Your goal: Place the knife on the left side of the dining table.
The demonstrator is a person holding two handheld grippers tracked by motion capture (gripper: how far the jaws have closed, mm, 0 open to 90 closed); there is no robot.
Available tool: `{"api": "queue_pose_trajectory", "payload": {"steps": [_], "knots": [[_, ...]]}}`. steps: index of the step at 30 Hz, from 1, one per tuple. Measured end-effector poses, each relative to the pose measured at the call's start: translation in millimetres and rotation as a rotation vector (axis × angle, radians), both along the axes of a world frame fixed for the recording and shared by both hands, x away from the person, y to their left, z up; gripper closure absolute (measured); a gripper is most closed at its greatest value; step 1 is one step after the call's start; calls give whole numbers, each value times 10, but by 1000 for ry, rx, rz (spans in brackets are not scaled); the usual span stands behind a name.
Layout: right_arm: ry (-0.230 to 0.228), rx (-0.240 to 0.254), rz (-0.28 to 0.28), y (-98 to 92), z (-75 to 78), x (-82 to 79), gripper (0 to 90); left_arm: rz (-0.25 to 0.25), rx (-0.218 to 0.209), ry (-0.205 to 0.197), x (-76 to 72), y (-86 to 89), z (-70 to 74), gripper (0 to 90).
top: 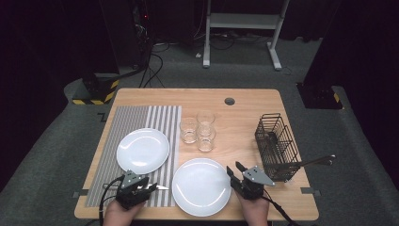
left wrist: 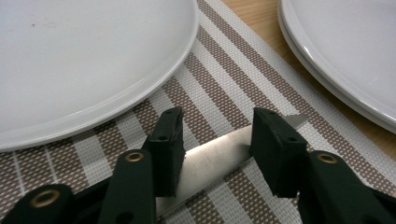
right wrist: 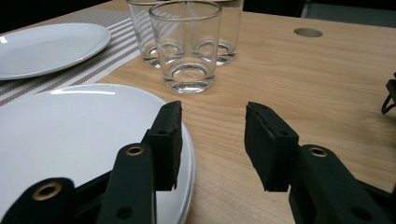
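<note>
Left gripper [left wrist: 217,135] low over mat [left wrist: 224,84], jaws apart astride knife [left wrist: 219,151]; blade flat on mat between two plates, pads clear of it. Right gripper [right wrist: 212,140] jaws apart, empty, beside near plate [right wrist: 70,140]. Beyond: far plate [top: 142,149], three glasses [top: 197,132], wire basket [top: 276,146] at right.

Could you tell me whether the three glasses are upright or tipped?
Upright: the glasses stand on their bases, rims up, on the table.

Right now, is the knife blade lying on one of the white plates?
No, the knife blade lies on the striped placemat, between the left gripper's fingers.
</note>
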State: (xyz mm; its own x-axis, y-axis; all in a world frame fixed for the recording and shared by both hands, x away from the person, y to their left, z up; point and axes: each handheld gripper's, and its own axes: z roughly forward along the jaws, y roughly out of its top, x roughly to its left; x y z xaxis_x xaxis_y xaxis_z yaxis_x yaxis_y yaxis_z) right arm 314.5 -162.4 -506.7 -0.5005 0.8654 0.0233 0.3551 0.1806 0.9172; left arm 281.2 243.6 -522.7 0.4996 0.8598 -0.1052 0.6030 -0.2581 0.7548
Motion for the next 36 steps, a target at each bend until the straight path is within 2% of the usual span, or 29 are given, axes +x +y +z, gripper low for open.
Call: {"api": "queue_pose_trajectory", "payload": {"steps": [3,9,11,17,24,32,36], "knots": [[2,2,0,-3,-6,5,566,26,-27,-22,-52,99,52,525],[4,7,0,-9,-3,7,565,81,-8,-71,-149,285,156,530],[11,9,0,-8,-9,12,570,101,1,-92,-167,376,169,593],[18,11,2,1,-20,19,570,214,-20,-92,-167,707,146,662],[21,9,3,11,-29,26,569,338,-19,-86,-188,1099,106,672],[18,5,-2,16,-28,27,570,390,-10,-34,-213,1259,-11,693],[16,2,1,21,-28,28,570,387,5,-18,-194,1252,-42,697]]}}
